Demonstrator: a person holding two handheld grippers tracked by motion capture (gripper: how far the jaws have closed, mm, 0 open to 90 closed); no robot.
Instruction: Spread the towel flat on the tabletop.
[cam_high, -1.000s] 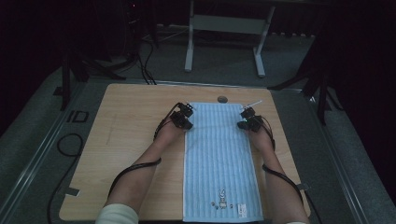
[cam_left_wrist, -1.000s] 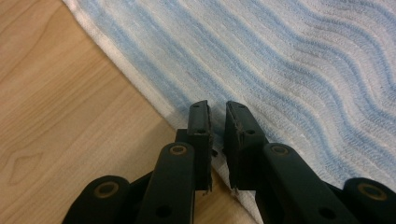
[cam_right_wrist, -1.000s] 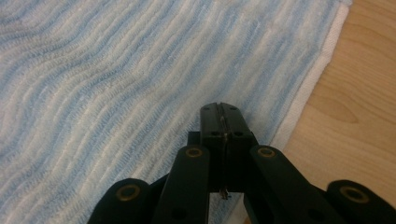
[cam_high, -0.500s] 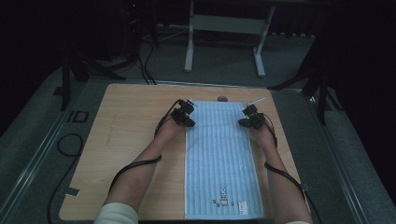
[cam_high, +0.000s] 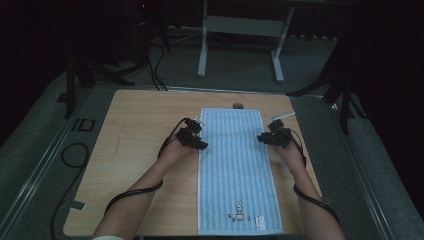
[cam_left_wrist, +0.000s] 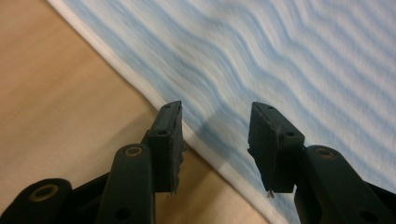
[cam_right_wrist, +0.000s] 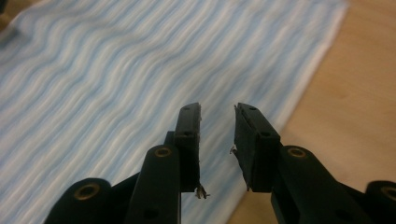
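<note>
Towel: the blue striped towel (cam_high: 235, 170) lies flat, lengthwise on the right half of the wooden table (cam_high: 130, 165), its printed end at 6 o'clock toward you.
Left gripper: your left gripper (cam_high: 199, 143) sits at the towel's 9 o'clock edge; its jaws have just been opening and stand apart over the white hem (cam_left_wrist: 219, 168), pinching nothing.
Right gripper: your right gripper (cam_high: 263, 139) is at the 3 o'clock edge; its jaws have just been opening, a narrower gap, nothing between them.
Knob: a small dark knob (cam_high: 238, 105) lies at 12 o'clock, just beyond the towel.

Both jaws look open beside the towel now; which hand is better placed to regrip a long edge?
Left, narrowly: the left gripper straddles the towel edge; the right gripper hovers over cloth.
</note>
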